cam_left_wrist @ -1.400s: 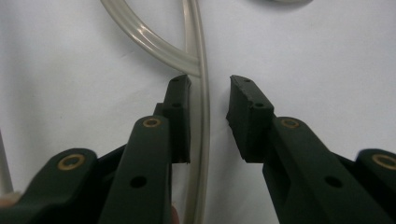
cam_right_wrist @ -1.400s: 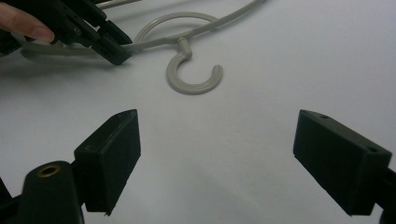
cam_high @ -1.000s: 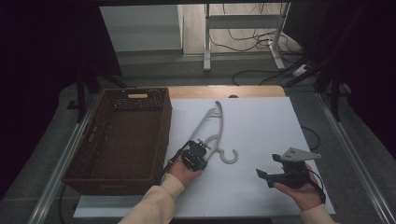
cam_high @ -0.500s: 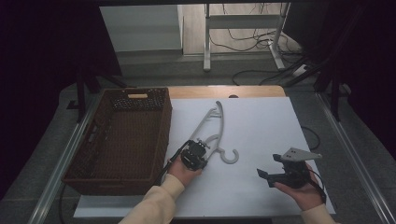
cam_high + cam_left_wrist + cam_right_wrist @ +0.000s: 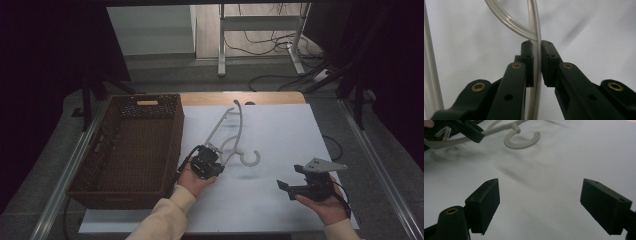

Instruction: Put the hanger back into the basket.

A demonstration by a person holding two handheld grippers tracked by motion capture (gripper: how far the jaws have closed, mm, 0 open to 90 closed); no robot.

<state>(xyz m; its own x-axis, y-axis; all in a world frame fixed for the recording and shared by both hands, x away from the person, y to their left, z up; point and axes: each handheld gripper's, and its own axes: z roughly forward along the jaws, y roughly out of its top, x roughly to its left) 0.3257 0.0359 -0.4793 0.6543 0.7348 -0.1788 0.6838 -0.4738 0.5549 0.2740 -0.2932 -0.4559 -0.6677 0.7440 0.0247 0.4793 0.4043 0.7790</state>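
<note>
Left tool (image 5: 537, 62) still clamped on hanger (image 5: 227, 132), right tool (image 5: 549, 202) still apart, unmoved.

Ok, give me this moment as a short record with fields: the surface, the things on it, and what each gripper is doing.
surface: table with white sheet
basket: brown wicker basket, on the table's left side, nothing seen inside
hanger: pale plastic clothes hanger, beside the basket, hook end toward the person
left gripper: left gripper shut on the hanger's thin bar near the hook
right gripper: right gripper open, holding nothing, over bare sheet to the right of the hanger
</note>
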